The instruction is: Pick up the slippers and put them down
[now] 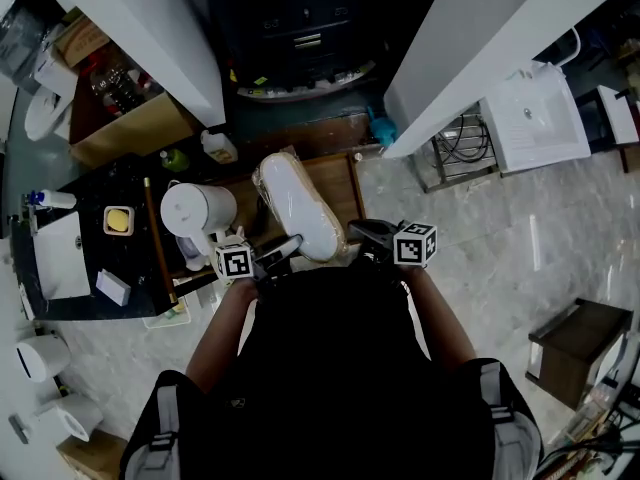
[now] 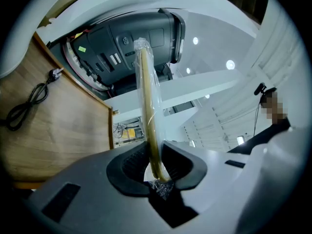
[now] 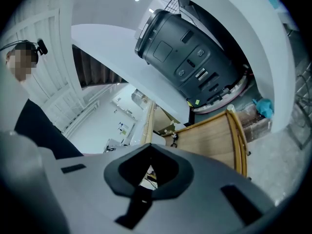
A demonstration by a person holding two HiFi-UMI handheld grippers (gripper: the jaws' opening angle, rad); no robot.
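The slippers (image 1: 300, 208) are a white pair wrapped in clear plastic, lying lengthways over a wooden table (image 1: 345, 173) in the head view. My left gripper (image 1: 280, 253) is at the pack's near left end and my right gripper (image 1: 362, 236) at its near right end. In the left gripper view the pack (image 2: 148, 106) shows edge-on, a tan sole under crinkled plastic, and the left gripper (image 2: 157, 172) is shut on it. In the right gripper view the tan edge of the pack (image 3: 147, 123) runs into the closed notch of the right gripper (image 3: 148, 172).
A white kettle (image 1: 195, 211) stands left of the slippers beside a dark counter (image 1: 90, 193) with small items. A dark grey appliance (image 2: 131, 43) sits beyond the table between two white beams. A black cable (image 2: 29, 104) lies on the wood. A brown box (image 1: 580, 348) stands on the marble floor at right.
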